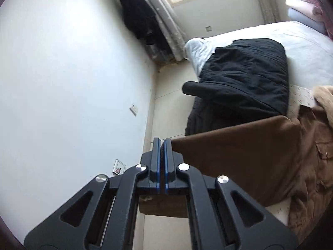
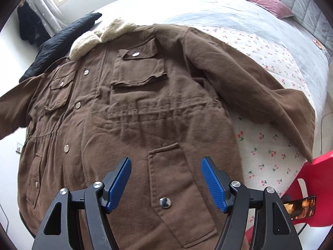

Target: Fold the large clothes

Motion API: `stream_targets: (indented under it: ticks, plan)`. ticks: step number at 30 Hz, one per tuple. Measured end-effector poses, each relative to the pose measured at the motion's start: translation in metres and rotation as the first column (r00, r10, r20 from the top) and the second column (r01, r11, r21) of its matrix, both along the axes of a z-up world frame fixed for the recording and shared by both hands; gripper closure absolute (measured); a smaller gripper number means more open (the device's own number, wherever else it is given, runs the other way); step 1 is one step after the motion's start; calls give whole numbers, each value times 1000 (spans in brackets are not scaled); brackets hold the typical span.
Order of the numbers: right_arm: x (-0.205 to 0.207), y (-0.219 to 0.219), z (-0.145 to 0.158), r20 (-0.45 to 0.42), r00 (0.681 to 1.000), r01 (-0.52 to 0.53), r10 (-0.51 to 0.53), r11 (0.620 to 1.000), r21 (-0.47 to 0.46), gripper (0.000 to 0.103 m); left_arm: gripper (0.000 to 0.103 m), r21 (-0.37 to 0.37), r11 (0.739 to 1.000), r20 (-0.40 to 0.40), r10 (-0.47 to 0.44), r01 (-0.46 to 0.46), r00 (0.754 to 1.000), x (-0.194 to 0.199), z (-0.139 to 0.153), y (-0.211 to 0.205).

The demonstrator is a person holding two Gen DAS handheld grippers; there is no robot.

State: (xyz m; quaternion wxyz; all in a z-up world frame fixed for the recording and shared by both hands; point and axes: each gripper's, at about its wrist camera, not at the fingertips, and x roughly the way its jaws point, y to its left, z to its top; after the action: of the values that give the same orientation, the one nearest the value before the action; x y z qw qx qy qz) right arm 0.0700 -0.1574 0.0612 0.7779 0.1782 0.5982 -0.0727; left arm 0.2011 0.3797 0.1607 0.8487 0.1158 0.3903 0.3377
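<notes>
A brown brushed-cotton coat with a cream fleece collar lies front-up on the white bed, collar toward 11 o'clock and hem toward 6 in the right wrist view, so its long axis runs up and away from the right gripper. That gripper hangs just above the lower front with its blue ribbed pads apart and nothing between them; a flap pocket with a metal snap sits directly beneath.

The left gripper has its pads together, apparently clamped on the end of the coat's brown sleeve, which stretches taut toward 3 o'clock, off the bed edge. This looks like the sleeve-fold step, so the left hand is the working one. A black quilted padded jacket lies beyond at 1 o'clock.
</notes>
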Motion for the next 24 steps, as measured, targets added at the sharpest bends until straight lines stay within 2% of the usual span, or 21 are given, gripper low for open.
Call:
stream_targets:
  ticks: [2, 3, 4, 5, 7, 8, 10, 12, 14, 15, 18, 21, 24]
  plan:
    - [-4, -11, 3, 2, 1000, 26, -26, 1000, 1, 32, 98, 78, 996, 5, 51, -51, 999, 10, -3, 5]
    - [-7, -17, 4, 3, 999, 38, -38, 999, 0, 32, 94, 91, 994, 5, 53, -53, 999, 14, -5, 1]
    - [-9, -22, 6, 4, 999, 45, -45, 999, -3, 32, 81, 78, 996, 4, 42, -43, 999, 15, -5, -3]
    - [-12, -27, 8, 3, 999, 51, -51, 999, -8, 32, 63, 39, 999, 9, 14, -14, 1000, 14, -5, -10]
    - [-16, -42, 15, 6, 998, 65, -65, 997, -35, 32, 39, -65, 995, 34, -71, 73, 997, 12, -7, -36]
    - [-18, -49, 18, 7, 997, 76, -76, 996, -51, 32, 36, -118, 986, 41, -117, 121, 992, 14, -10, -54]
    - [-20, -67, 25, 9, 994, 108, -107, 991, -82, 32, 35, -238, 945, 42, -219, 223, 975, 15, -19, -89]
    - [-23, -90, 32, 15, 989, 147, -146, 984, -102, 32, 30, -344, 891, 37, -302, 296, 953, 19, -31, -122]
    - [-26, -112, 36, 20, 983, 183, -182, 976, -117, 32, 25, -424, 837, 41, -363, 345, 931, 21, -41, -148]
    - [-26, -126, 38, 21, 979, 203, -201, 971, -128, 32, 25, -466, 804, 39, -399, 370, 916, 24, -49, -164]
    - [-26, -166, 37, 4, 967, 252, -255, 954, -163, 31, 25, -546, 727, 10, -492, 417, 870, 26, -66, -205]
    - [-23, -208, 25, -17, 951, 299, -310, 929, -219, 29, 25, -571, 685, -14, -559, 452, 829, 32, -83, -236]
    - [-17, -246, -1, -55, 934, 331, -354, 910, -250, 29, 25, -571, 663, -33, -607, 484, 794, 40, -97, -264]
